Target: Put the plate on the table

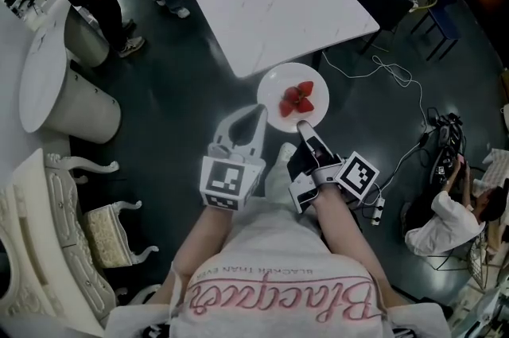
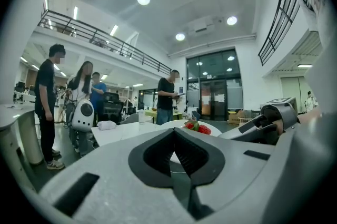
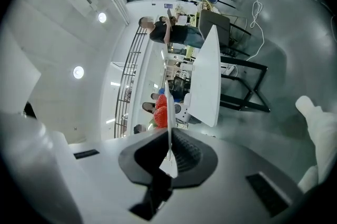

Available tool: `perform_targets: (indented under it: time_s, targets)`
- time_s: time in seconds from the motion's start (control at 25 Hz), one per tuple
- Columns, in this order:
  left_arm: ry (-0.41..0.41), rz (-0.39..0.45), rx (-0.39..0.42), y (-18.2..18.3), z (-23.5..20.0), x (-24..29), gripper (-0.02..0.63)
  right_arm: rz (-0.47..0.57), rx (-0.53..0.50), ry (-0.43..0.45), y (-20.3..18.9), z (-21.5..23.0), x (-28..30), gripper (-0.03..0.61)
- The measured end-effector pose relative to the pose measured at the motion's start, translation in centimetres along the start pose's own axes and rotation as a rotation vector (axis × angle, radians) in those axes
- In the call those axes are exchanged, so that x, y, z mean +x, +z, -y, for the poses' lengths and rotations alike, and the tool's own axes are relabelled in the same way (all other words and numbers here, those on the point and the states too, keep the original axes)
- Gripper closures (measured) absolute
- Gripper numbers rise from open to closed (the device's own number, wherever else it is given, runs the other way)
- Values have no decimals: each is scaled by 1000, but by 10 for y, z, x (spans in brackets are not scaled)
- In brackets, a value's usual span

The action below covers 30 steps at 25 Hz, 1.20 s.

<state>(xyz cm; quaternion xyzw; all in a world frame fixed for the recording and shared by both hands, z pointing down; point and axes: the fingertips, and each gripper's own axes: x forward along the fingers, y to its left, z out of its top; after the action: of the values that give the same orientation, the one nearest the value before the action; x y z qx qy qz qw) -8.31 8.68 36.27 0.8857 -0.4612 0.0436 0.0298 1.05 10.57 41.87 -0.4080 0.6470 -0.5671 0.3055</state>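
On the left, the left tongs point(image 1: 256, 118) hang beside the plate, their jaws shut together with nothing between them; they take no part in the carry. Just to their right is the white plate point(image 1: 273, 90), with a few red strawberries point(image 1: 297, 98) piled on it. It is held in the air at the near edge of the white bench point(image 1: 270, 2). From above its rim overlaps that edge, but I cannot tell how high it rides. Right of the plate, the right tongs point(image 1: 304, 127) are clamped on its near rim, pinching the thin edge between both jaws.

As I judge it, the pick-up and most of the carry are done. What is left is to bring the plate over the bench top, lower it flat and let go.
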Motion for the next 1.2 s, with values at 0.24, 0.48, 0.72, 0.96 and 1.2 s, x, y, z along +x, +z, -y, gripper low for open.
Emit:
perform_targets:
  time_s: [0.24,0.48,0.72,0.96,1.2]
  targets:
    - [4,12,-10,1,-15,42,609,-30,-4,-18,27,11,36,566]
    - [23,17,-18,9,-38,98,609,-35,-3,-15,71,12,81,566]
    - [40,11,-39,17,-59,158,609,-50,1,-27,118,17,124,566]
    - [63,1,-42,16,-68,204,609,-77,3,-43,154,28,156,566]
    - [102,-15,-47,19,-94,263,609,-127,5,-66,196,37,208,566]
